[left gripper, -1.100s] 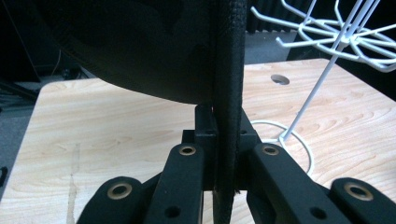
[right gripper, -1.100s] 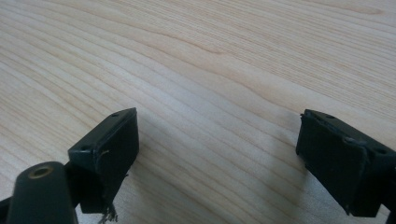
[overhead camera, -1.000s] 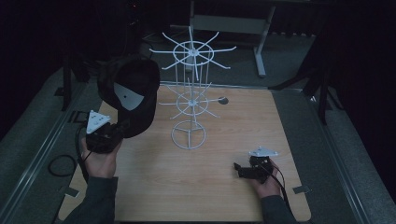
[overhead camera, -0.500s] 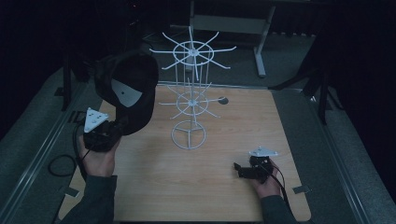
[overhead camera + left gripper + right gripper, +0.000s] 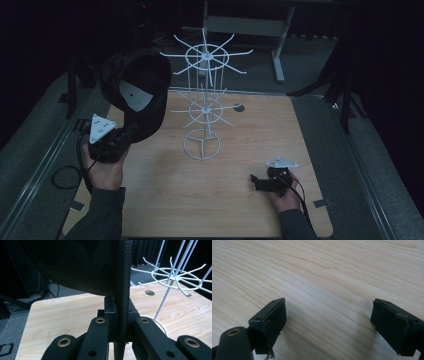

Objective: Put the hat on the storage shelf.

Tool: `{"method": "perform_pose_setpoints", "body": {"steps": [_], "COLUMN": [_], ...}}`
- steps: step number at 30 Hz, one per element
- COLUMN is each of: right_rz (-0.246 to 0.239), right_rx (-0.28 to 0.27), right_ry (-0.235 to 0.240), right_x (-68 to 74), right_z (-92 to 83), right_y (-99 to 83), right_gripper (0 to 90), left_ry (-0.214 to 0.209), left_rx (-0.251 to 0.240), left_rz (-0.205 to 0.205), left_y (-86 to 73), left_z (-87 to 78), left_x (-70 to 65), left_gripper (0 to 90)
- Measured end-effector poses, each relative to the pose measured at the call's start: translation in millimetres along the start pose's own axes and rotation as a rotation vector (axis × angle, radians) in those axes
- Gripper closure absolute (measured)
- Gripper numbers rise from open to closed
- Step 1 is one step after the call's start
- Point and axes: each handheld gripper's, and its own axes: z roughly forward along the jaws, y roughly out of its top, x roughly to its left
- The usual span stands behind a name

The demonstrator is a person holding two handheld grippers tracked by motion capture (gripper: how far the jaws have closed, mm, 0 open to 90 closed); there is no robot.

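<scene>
A black cap with a grey patch inside hangs above the table's left side. My left gripper is shut on its lower edge. In the left gripper view the dark fabric edge stands upright, pinched between the two jaws of my left gripper. A white wire rack with two tiers of hooks stands at the table's middle, just right of the cap; its arms reach past the fabric. My right gripper rests low at the front right, open, with bare wood between the pads of my right gripper.
The wooden table has a round hole behind the rack. Metal rails run along both sides, and a cable loops off the left edge. A grey stand is behind the table.
The left gripper and the cap have drifted slightly to the left. The right gripper has not moved.
</scene>
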Motion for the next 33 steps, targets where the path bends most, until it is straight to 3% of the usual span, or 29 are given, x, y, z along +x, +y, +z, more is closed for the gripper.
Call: {"method": "perform_pose_setpoints", "body": {"steps": [18,29,33], "right_rz": [0.0,0.0,0.0], "right_rx": [-0.001,-0.001,0.0], "right_ry": [0.0,0.0,0.0], "right_x": [0.0,0.0,0.0], "right_z": [0.1,0.1,0.0], "right_y": [0.0,0.0,0.0], "right_gripper": [13.0,13.0,13.0], "left_ry": [0.007,0.006,-0.019], "left_rx": [-0.05,-0.078,-0.08], "left_rz": [0.052,0.111,0.134], "left_y": [7.0,3.4,-4.2], "left_z": [-10.7,-16.9,-14.3], "left_x": [-13.0,-22.9,-26.9], "left_gripper": [86.7,86.6,86.6]}}
